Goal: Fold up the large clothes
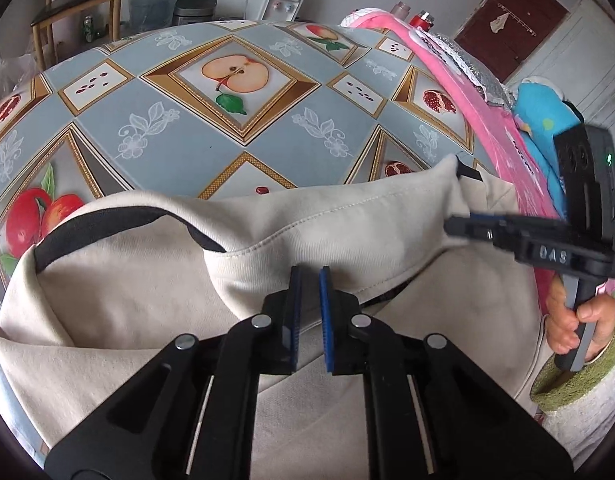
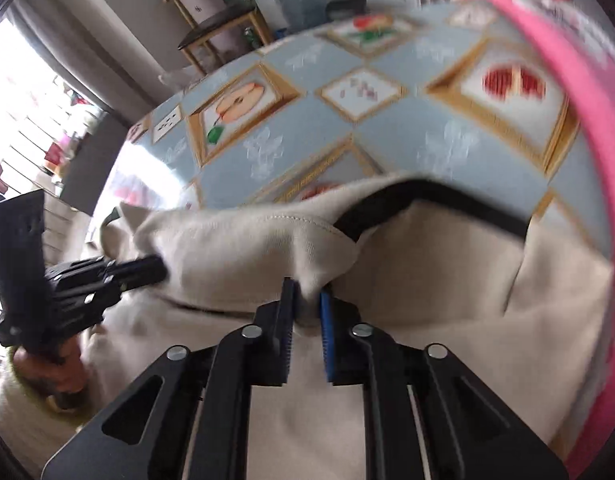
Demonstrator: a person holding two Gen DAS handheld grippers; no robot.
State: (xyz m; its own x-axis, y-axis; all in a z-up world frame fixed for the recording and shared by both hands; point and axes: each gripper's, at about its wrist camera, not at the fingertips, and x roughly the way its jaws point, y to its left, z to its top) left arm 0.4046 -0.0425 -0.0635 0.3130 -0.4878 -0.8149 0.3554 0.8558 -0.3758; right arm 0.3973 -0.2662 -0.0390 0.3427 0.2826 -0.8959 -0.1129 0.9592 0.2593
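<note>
A large beige garment (image 1: 147, 312) with black trim (image 1: 107, 228) lies bunched at the near side of the fruit-patterned tablecloth (image 1: 187, 128). My left gripper (image 1: 310, 276) is shut on a raised fold of it, with beige cloth pinched between the blue pads. In the right wrist view, which is blurred, my right gripper (image 2: 307, 292) is shut on another bunch of the beige garment (image 2: 447, 288), next to its black trim (image 2: 427, 200). Each gripper shows in the other's view: the right gripper (image 1: 453, 226) bites the cloth's right edge, and the left gripper (image 2: 157, 266) bites its left part.
A pink cloth (image 1: 467, 92) runs along the table's right side, with a blue patterned bundle (image 1: 543, 108) beyond it. A person's hand (image 1: 567, 320) in a green cuff holds the right gripper's handle. A wooden chair (image 1: 79, 4) and a water dispenser (image 1: 283, 0) stand behind the table.
</note>
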